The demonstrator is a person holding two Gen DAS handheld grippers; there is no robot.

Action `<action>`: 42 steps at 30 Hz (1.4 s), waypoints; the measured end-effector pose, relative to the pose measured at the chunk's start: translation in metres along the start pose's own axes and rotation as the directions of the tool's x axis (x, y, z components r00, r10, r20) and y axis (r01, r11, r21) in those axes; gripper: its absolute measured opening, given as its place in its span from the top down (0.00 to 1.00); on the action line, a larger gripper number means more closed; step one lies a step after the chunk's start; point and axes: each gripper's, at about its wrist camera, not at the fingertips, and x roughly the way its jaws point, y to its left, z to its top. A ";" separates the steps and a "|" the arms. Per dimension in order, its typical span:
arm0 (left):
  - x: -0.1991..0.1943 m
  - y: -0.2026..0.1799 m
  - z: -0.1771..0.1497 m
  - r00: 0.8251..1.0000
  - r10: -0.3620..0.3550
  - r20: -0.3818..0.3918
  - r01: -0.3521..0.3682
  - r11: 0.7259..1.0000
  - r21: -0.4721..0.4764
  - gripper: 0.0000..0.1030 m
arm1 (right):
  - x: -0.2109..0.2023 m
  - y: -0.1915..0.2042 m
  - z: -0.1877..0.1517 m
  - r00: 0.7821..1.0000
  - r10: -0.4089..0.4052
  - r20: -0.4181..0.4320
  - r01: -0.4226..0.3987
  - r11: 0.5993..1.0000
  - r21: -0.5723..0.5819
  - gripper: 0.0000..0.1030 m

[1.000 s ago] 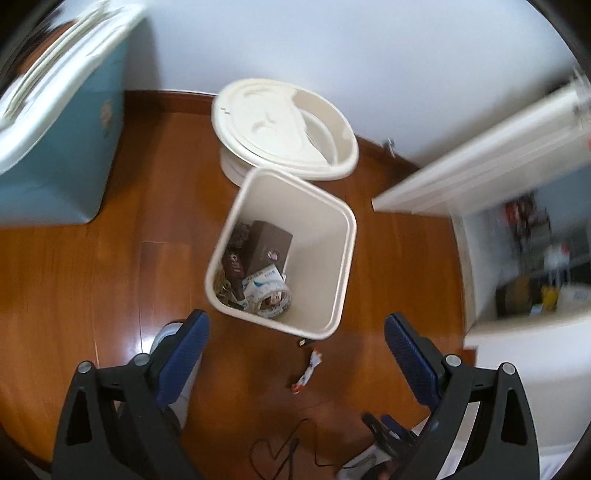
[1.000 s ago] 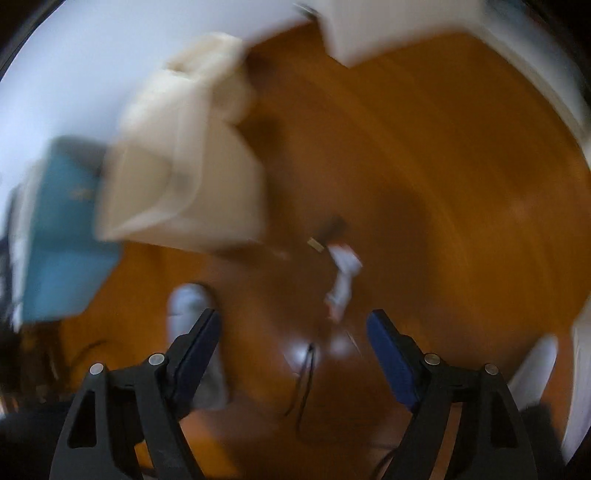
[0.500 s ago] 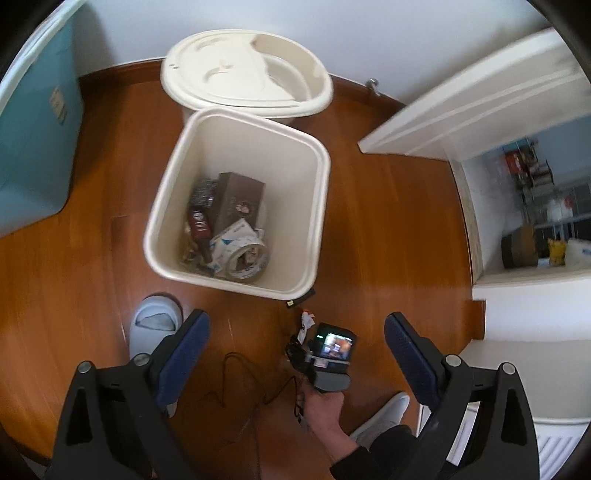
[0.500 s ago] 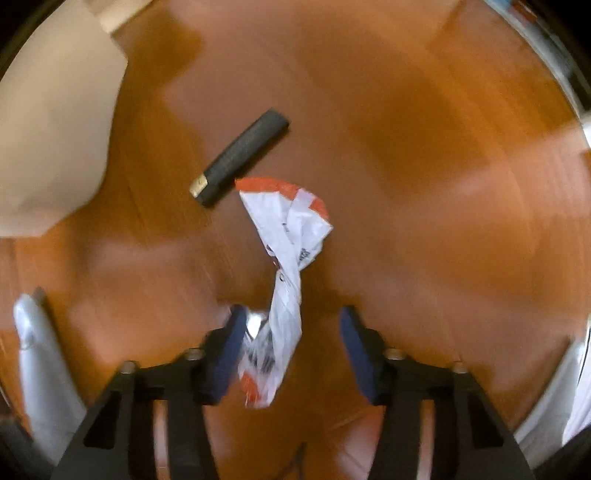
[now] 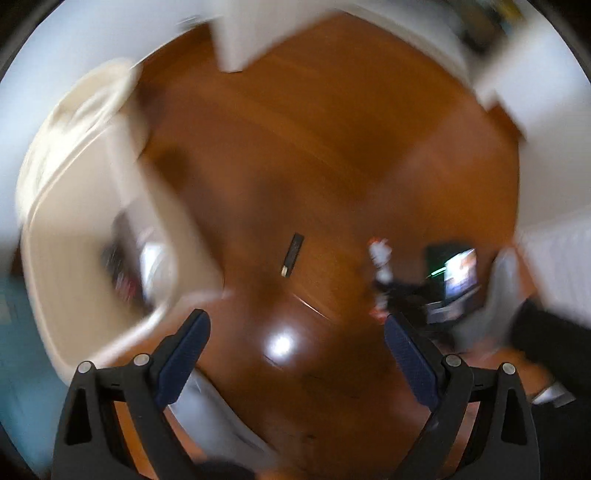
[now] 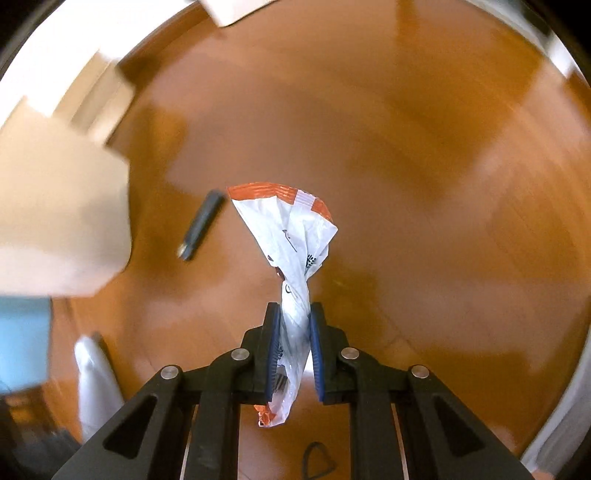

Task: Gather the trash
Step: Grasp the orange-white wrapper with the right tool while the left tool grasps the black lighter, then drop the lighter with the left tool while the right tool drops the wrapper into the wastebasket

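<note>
My right gripper (image 6: 293,314) is shut on a twisted white and orange wrapper (image 6: 295,236), which sticks out forward above the wooden floor. A small black stick-shaped piece (image 6: 201,229) lies on the floor left of the wrapper, near the cream trash bin (image 6: 55,221). In the blurred left wrist view the same black piece (image 5: 292,254) lies ahead, the bin (image 5: 85,236) with trash inside is at the left, and the wrapper (image 5: 380,258) shows at the right in front of the right gripper's body. My left gripper (image 5: 297,339) is open and empty above the floor.
A white slipper (image 6: 94,384) lies at the lower left; it also shows under the left gripper (image 5: 218,410). A blue bin (image 6: 22,339) stands at the far left. White door frames (image 5: 251,33) and walls border the floor. A black cable (image 6: 314,461) loops by the right gripper.
My right gripper has closed on the wrapper and lifted it off the floor. My left gripper has swung fast to the right and lower, so the bin moved to the left of its view.
</note>
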 end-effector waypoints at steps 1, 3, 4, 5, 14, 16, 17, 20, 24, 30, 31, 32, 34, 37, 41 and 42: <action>0.026 -0.011 0.009 1.000 0.011 -0.014 -0.010 0.999 0.050 0.06 | -0.004 -0.006 0.000 1.000 0.003 0.011 -0.003 1.000 0.000 0.84; 0.075 -0.017 0.024 0.998 -0.017 -0.065 0.020 0.999 0.043 0.07 | -0.015 -0.018 -0.005 0.999 0.004 0.037 -0.004 1.000 0.006 0.84; 0.096 -0.016 0.029 0.995 -0.036 -0.088 0.038 0.999 0.017 0.07 | -0.016 -0.026 -0.005 0.999 0.013 0.039 -0.015 0.999 0.033 0.84; 0.122 -0.014 0.033 0.992 -0.046 -0.120 0.045 0.999 -0.009 0.07 | -0.019 -0.034 -0.007 0.999 0.036 0.037 -0.038 0.996 0.078 0.84; 0.234 -0.006 0.042 0.969 0.101 -0.224 -0.080 0.992 0.099 0.12 | -0.016 -0.047 0.011 0.987 0.144 0.073 -0.156 0.965 0.209 0.83; 0.246 -0.006 0.043 0.960 0.148 -0.238 -0.126 0.987 0.104 0.36 | -0.020 -0.050 0.016 0.983 0.165 0.085 -0.181 0.957 0.228 0.83; 0.252 -0.005 0.044 0.958 0.141 -0.251 -0.122 0.989 0.087 0.36 | -0.022 -0.051 0.018 0.981 0.172 0.091 -0.189 0.954 0.232 0.83; 0.263 -0.007 0.040 0.958 0.103 -0.267 -0.087 0.994 0.069 0.36 | -0.030 -0.051 0.022 0.978 0.176 0.116 -0.200 0.949 0.243 0.83; 0.274 0.003 0.038 0.954 0.105 -0.281 -0.088 0.993 0.074 0.36 | -0.039 -0.051 0.026 0.976 0.172 0.136 -0.201 0.949 0.241 0.83; 0.279 0.006 0.039 0.966 0.054 -0.254 -0.043 0.998 0.051 0.51 | -0.043 -0.051 0.021 0.978 0.159 0.137 -0.188 0.953 0.237 0.83; 0.277 0.001 0.040 0.967 0.054 -0.248 -0.039 0.997 0.065 0.71 | -0.041 -0.050 0.022 0.979 0.156 0.134 -0.184 0.954 0.238 0.83; 0.275 -0.003 0.040 0.969 0.049 -0.241 -0.032 0.997 0.076 0.82 | -0.038 -0.047 0.022 0.980 0.152 0.132 -0.180 0.954 0.239 0.83; 0.276 -0.008 0.041 0.967 0.039 -0.251 -0.022 0.997 0.073 0.82 | -0.036 -0.044 0.020 0.981 0.144 0.131 -0.173 0.952 0.251 0.83; 0.275 -0.018 0.039 0.967 0.002 -0.253 0.015 0.998 0.063 0.82 | -0.037 -0.040 0.025 0.983 0.122 0.139 -0.155 0.953 0.261 0.83; 0.238 -0.024 0.036 0.985 0.023 -0.173 -0.014 0.998 0.054 0.82 | -0.048 -0.037 0.032 0.982 0.101 0.160 -0.140 0.956 0.259 0.83; 0.226 -0.027 0.036 0.988 0.032 -0.148 -0.024 0.998 0.054 0.82 | -0.052 -0.039 0.031 0.981 0.098 0.165 -0.140 0.954 0.265 0.83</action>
